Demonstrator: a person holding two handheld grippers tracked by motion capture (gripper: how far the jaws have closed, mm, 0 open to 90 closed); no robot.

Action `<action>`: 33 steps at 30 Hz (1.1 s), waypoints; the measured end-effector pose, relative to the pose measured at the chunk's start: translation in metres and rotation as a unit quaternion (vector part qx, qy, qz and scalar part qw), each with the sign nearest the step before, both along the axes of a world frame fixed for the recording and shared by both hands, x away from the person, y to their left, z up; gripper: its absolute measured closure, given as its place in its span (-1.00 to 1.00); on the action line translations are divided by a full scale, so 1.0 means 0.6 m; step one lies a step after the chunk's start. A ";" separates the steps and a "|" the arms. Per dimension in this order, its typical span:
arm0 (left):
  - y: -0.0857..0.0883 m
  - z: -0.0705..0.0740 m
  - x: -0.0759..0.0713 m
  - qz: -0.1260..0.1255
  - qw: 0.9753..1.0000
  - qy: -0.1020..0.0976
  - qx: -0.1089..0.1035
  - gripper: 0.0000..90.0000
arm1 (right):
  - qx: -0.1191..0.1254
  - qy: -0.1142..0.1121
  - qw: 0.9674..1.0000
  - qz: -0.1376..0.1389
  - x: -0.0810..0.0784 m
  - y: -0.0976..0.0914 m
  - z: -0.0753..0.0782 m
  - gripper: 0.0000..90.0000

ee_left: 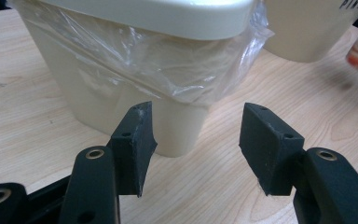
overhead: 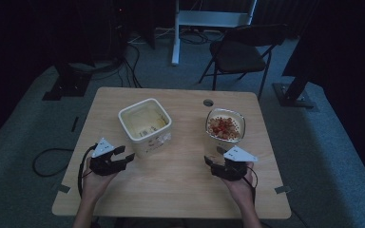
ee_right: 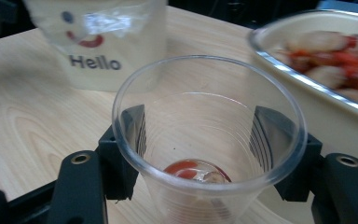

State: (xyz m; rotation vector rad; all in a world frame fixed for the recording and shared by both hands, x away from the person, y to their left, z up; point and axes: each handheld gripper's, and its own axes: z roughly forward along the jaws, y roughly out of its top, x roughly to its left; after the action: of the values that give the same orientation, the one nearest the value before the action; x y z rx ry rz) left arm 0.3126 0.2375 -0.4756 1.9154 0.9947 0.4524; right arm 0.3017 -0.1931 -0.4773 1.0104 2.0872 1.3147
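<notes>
A clear plastic cup (ee_right: 209, 140) with a little red residue at its bottom sits between the jaws of my right gripper (ee_right: 198, 144), which is shut on it. In the high view that gripper (overhead: 217, 160) holds the cup (overhead: 214, 151) just in front of a container of red and white food (overhead: 225, 126) (ee_right: 326, 60). My left gripper (overhead: 125, 155) (ee_left: 196, 140) is open with nothing between its pads, close to a lower corner of the cream bin (overhead: 145, 122) (ee_left: 135, 70). The bin has a plastic liner and a "Hello" smiley label (ee_right: 95, 56).
The wooden table (overhead: 180, 183) has a round hole (overhead: 208, 102) near its far edge. A black folding chair (overhead: 240, 52) and a white stand stand behind it. Cables lie on the grey carpet at the left.
</notes>
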 end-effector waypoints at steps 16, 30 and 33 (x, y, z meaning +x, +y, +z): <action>-0.026 -0.018 0.009 -0.011 1.000 0.015 0.017 0.02 | -0.019 -0.009 0.998 -0.064 -0.016 -0.103 0.024 -0.20; -0.063 -0.062 0.015 -0.023 0.997 0.033 0.062 0.01 | 0.003 -0.015 0.991 -0.136 0.007 -0.189 0.053 -0.20; -0.065 -0.065 0.015 -0.023 0.997 0.035 0.066 0.01 | 0.005 -0.015 0.989 -0.149 0.022 -0.202 0.060 -0.20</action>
State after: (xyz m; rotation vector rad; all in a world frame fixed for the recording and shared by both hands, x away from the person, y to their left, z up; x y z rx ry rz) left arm 0.3219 0.1985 -0.5146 2.0805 0.9857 0.4360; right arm 0.3149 -0.3145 -0.4415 1.2429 1.8238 1.1811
